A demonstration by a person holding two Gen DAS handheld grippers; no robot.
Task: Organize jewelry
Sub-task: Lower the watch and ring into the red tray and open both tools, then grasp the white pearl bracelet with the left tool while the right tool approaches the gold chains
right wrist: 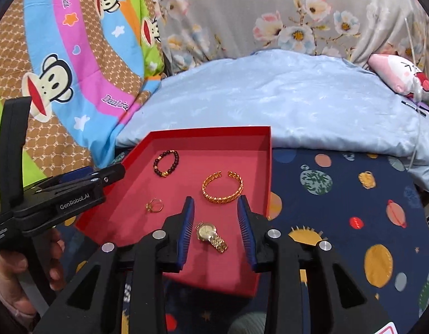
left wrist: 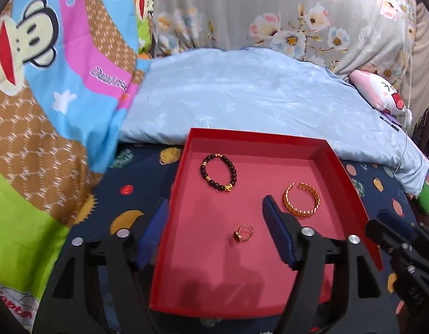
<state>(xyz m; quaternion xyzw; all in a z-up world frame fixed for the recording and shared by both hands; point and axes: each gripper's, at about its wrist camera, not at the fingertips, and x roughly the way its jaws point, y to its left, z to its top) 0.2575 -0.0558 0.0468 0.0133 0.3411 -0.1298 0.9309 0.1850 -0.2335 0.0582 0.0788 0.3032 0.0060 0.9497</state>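
A red tray [left wrist: 325,150] [right wrist: 266,167] lies on the dark planet-print bedsheet. In it are a dark bead bracelet [left wrist: 218,176] [right wrist: 166,163], a gold open bangle [left wrist: 301,199] [right wrist: 222,187] and a gold ring [left wrist: 243,232] [right wrist: 154,204]. A gold watch [right wrist: 211,236] lies in the tray's near part, between my right gripper's open fingers. My right gripper [right wrist: 215,217] is open and empty just above it. My left gripper [left wrist: 214,220] is open and empty; its left finger is outside the tray's left wall, its right finger over the tray floor. The ring lies between its fingers.
A light blue pillow [left wrist: 256,97] [right wrist: 298,97] lies behind the tray. A colourful monkey-print quilt [left wrist: 47,111] [right wrist: 61,69] is heaped at the left. A pink plush toy [left wrist: 381,91] [right wrist: 401,78] and a white cable [left wrist: 406,139] are at the far right.
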